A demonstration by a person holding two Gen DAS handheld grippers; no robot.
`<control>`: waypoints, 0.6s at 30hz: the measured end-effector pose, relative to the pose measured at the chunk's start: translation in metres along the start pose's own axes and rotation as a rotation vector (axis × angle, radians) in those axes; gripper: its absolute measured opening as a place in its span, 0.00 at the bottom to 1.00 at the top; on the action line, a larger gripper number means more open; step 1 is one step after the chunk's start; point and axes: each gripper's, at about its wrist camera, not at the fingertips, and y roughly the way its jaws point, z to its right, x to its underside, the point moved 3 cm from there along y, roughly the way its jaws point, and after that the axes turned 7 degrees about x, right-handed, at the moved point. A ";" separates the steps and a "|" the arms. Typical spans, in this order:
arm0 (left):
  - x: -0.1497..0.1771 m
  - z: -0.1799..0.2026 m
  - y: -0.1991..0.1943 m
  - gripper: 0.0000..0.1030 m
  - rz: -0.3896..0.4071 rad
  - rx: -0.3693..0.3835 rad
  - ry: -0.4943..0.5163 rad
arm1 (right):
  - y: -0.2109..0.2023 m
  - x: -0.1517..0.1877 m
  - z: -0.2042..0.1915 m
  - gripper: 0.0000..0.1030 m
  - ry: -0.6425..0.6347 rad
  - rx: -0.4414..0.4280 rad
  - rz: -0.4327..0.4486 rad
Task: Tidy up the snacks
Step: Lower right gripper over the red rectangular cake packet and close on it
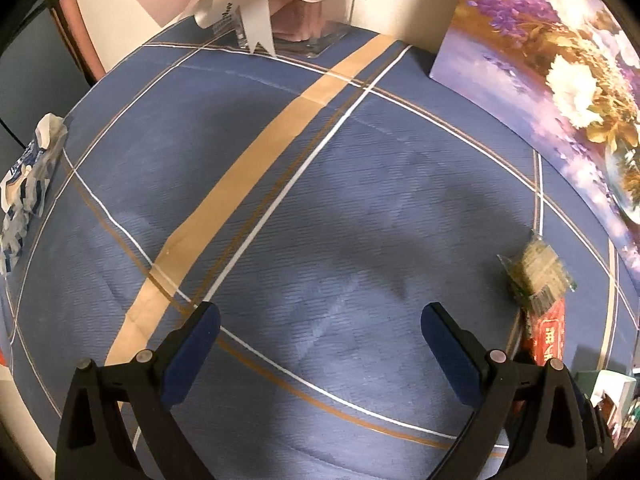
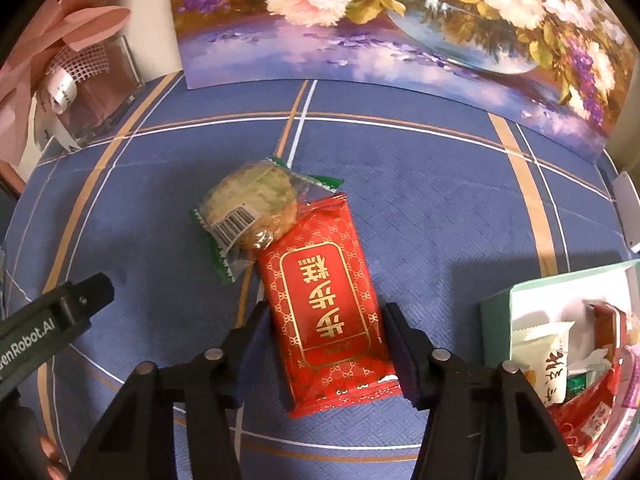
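Note:
A red snack packet with gold characters [image 2: 326,300] lies on the blue tablecloth [image 2: 440,208]. My right gripper [image 2: 326,326] is open, its jaws on either side of the packet's near half, not closed on it. A clear green-edged cracker packet [image 2: 252,212] lies just behind, partly under the red one. Both show at the right of the left wrist view, the cracker packet [image 1: 538,276] above the red one [image 1: 550,336]. My left gripper [image 1: 320,328] is open and empty over bare cloth, and its body shows at the left of the right wrist view [image 2: 52,316].
A pale green box [image 2: 500,320] holding several snack packets stands at the right. A flower painting [image 2: 400,40] leans at the back. A clear gift box with pink ribbons [image 2: 92,92] stands at the back left. A blue-white crumpled wrapper [image 1: 28,176] lies at the table's left edge.

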 end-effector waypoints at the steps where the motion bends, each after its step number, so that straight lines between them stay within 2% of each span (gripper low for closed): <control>1: 0.001 0.001 0.000 0.98 0.001 0.002 0.001 | 0.000 0.001 -0.002 0.53 -0.005 -0.005 0.002; 8: 0.001 0.005 0.000 0.98 0.007 0.014 -0.002 | -0.014 0.007 0.010 0.48 -0.028 -0.077 0.007; 18: -0.004 -0.002 -0.009 0.98 0.033 0.023 -0.024 | -0.024 0.004 -0.016 0.47 -0.109 -0.168 0.016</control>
